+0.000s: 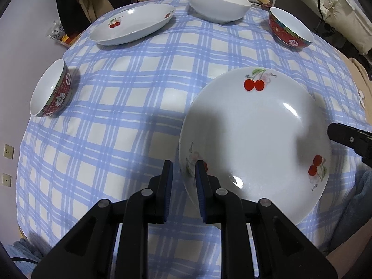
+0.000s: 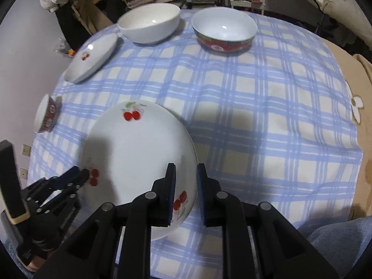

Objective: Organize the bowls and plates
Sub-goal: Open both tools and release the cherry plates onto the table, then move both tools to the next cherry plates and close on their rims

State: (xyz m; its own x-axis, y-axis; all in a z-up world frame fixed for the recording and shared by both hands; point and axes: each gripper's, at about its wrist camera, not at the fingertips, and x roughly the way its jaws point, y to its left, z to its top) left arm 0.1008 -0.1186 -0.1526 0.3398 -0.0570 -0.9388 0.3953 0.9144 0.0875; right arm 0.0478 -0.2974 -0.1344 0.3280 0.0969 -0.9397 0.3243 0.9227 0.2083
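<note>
In the left wrist view, your left gripper (image 1: pixel 183 176) is pinching the near-left rim of the cherry plate (image 1: pixel 253 139), which is sitting tilted over the checked tablecloth (image 1: pixel 130 107) near its front edge. In the right wrist view, your right gripper (image 2: pixel 186 179) is clamping the same plate's (image 2: pixel 137 158) opposite rim, narrow jaws straddling it.

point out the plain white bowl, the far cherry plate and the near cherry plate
plain white bowl (image 1: pixel 218 3): left wrist view, on its outer wall
far cherry plate (image 1: pixel 132 24): left wrist view, on its inner face
near cherry plate (image 2: pixel 137 155): right wrist view, on its bare centre
</note>
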